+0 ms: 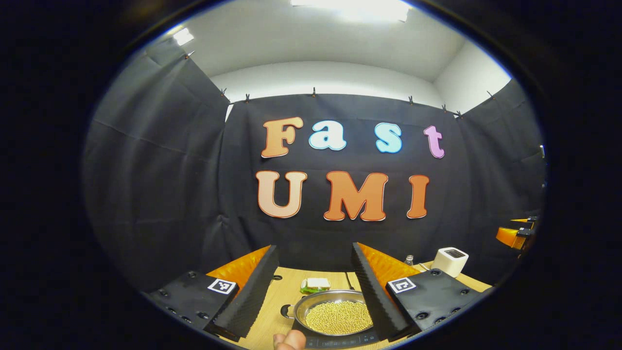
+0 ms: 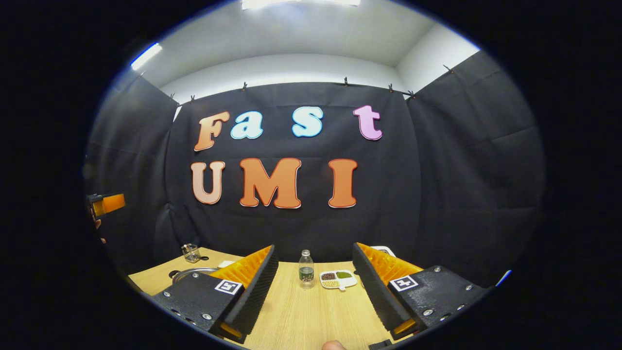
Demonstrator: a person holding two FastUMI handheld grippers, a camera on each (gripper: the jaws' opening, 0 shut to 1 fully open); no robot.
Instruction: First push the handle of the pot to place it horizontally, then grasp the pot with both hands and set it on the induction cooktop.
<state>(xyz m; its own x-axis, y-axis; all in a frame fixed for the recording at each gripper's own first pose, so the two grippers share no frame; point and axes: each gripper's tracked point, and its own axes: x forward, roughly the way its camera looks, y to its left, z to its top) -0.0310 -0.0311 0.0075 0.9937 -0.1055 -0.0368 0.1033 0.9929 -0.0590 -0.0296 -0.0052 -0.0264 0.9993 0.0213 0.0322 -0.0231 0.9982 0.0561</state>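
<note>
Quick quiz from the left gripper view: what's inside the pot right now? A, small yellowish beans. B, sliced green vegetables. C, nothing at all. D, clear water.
A: in the left gripper view the steel pot sitting on the induction cooktop holds a bed of small yellowish beans, seen between the open jaws of the left gripper.

Bright overhead ceiling lights [image 1: 357, 7] with glare — sharp centre, heavy fisheye bending at edges.
</note>
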